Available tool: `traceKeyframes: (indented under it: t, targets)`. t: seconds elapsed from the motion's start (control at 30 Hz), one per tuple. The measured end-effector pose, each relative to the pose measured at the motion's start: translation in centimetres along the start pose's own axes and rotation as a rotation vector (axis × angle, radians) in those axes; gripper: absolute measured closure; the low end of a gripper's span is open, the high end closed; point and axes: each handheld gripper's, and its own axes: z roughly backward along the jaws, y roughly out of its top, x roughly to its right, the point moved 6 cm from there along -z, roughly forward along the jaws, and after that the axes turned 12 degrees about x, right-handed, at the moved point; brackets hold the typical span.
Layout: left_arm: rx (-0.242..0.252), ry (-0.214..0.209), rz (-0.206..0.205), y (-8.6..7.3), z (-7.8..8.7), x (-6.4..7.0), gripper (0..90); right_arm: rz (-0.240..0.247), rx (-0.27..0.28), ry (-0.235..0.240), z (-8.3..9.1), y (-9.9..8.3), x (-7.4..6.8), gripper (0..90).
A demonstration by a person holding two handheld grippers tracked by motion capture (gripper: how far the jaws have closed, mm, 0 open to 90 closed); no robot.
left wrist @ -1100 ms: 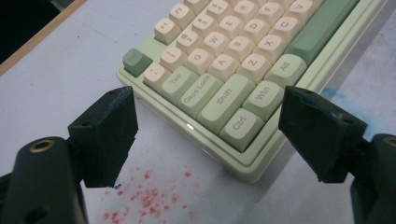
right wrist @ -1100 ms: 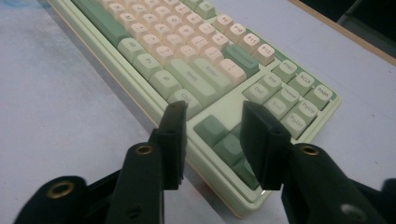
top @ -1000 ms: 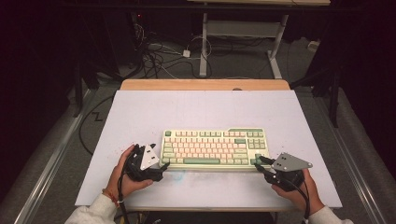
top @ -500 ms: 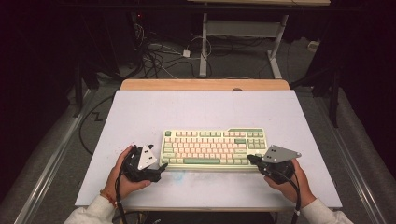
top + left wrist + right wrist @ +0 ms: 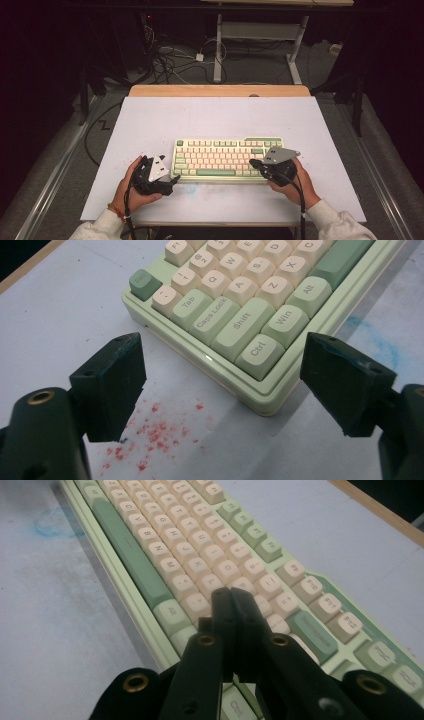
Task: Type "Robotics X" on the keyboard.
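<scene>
Moving in from the right over the last second, the right gripper (image 5: 256, 163) is now hanging over the keyboard's (image 5: 227, 157) right end, where before it was sitting off the board at about 3 o'clock of it. In the right gripper view its jaws are pressing flat together with nothing between them, the tips (image 5: 231, 597) sitting low over the cream keys near the bottom row. The left gripper (image 5: 172, 179) is staying put just off the keyboard's near-left corner, at roughly 8 o'clock of the board. In the left gripper view its jaws are standing wide apart, empty, with the Ctrl key (image 5: 258, 348) corner lying between them but not touching either pad.

The mint-and-cream keyboard is lying flat on the white table top (image 5: 150, 120), near its front edge and close to centre. Wide bare surface is stretching away at 12 o'clock toward the wooden strip (image 5: 220, 90), and out to both sides. Red specks (image 5: 155, 432) are dotting the surface beside the left jaw.
</scene>
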Motion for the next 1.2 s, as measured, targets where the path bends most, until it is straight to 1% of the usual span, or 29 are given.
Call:
traceKeyframes:
  t: [0.2,0.4,0.67,0.83,0.97,1.0,1.07,1.13,1.2]
  targets:
    - [-0.003,-0.003,-0.002,0.0,0.0,0.1,17.1,0.010,-0.005,0.023,-1.5,0.5,-0.7,90.0]
    - [-0.002,-0.006,-0.007,0.0,0.0,0.2,17.0,0.012,-0.025,0.039,-2.8,0.4,-1.2,90.0]
    - [-0.008,-0.012,-0.026,0.1,-0.1,0.4,17.1,0.014,-0.043,0.045,-3.8,0.0,-1.5,90.0]
    - [-0.008,-0.013,-0.024,0.1,-0.1,0.5,17.0,0.014,-0.046,0.037,-4.1,-0.1,-1.4,90.0]
    - [-0.001,-0.014,-0.018,0.2,0.1,0.5,17.3,0.017,-0.053,0.034,-4.2,-0.3,-1.4,90.0]
    - [0.002,-0.015,-0.016,0.3,0.1,0.4,18.8,0.018,-0.058,0.032,-4.3,-0.4,-1.4,90.0]
    - [0.020,-0.019,0.002,0.4,0.3,0.4,21.5,0.013,-0.057,0.028,-4.4,-0.6,-1.5,90.0]
    - [0.030,-0.019,0.006,0.5,0.4,0.4,23.8,0.016,-0.064,0.030,-4.4,-0.7,-1.5,90.0]
    - [0.035,-0.017,0.013,0.6,0.5,0.3,24.1,0.021,-0.062,0.029,-4.4,-0.8,-1.5,90.0]
